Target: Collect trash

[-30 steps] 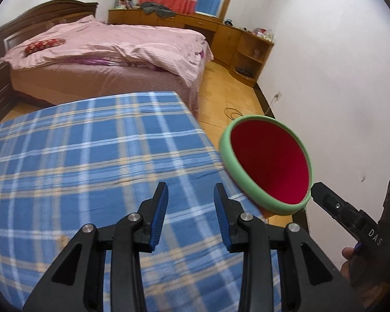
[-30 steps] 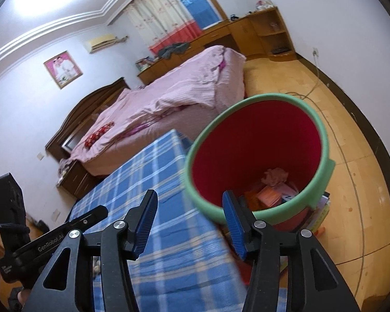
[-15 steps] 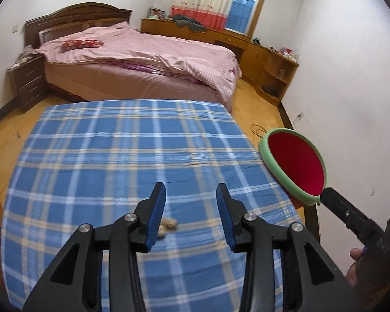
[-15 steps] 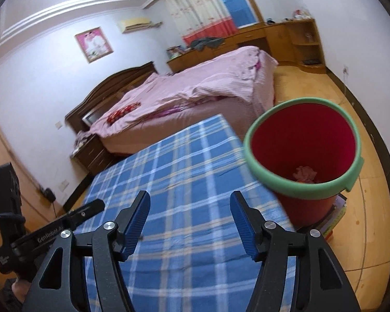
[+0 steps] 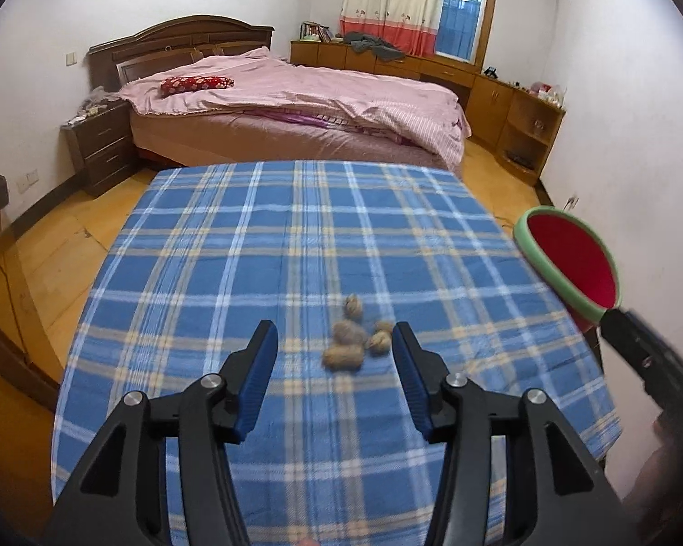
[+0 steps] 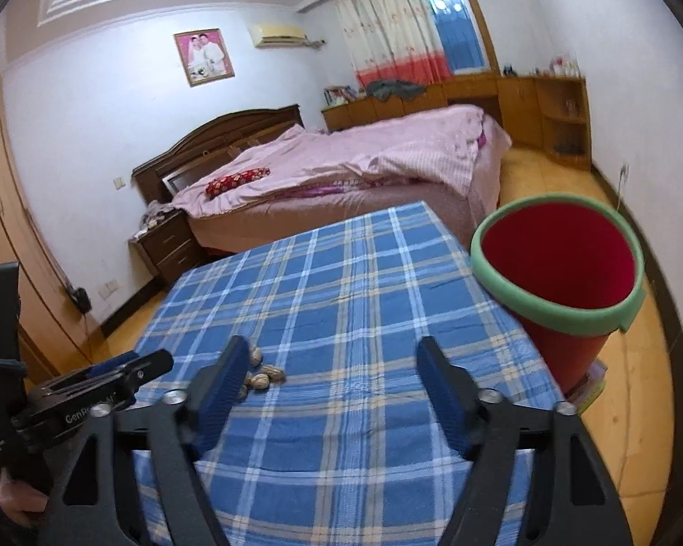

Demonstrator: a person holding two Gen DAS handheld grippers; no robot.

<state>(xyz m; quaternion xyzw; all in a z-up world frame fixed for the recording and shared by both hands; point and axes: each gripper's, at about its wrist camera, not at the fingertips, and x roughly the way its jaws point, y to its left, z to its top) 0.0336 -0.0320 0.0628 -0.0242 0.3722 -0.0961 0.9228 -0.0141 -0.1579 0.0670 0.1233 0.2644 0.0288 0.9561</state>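
Note:
A small heap of brown nut shells [image 5: 357, 339] lies on the blue plaid tablecloth [image 5: 250, 264], just ahead of my open, empty left gripper [image 5: 334, 359]. In the right wrist view the shells [image 6: 262, 375] lie beside the left finger of my open, empty right gripper [image 6: 332, 375]. A red bin with a green rim [image 6: 564, 273] stands off the table's right edge; it also shows at the right of the left wrist view [image 5: 573, 264]. Its contents are hidden.
A bed with pink covers [image 5: 296, 100] stands beyond the table. A dark nightstand [image 5: 100, 145] is at its left, wooden cabinets [image 5: 514, 109] along the far right wall. The wooden floor [image 5: 45, 245] surrounds the table.
Both grippers pulled back and away from the bin toward the table's near side. The nut shells came into view ahead of the left gripper. The right gripper's jaws opened wider.

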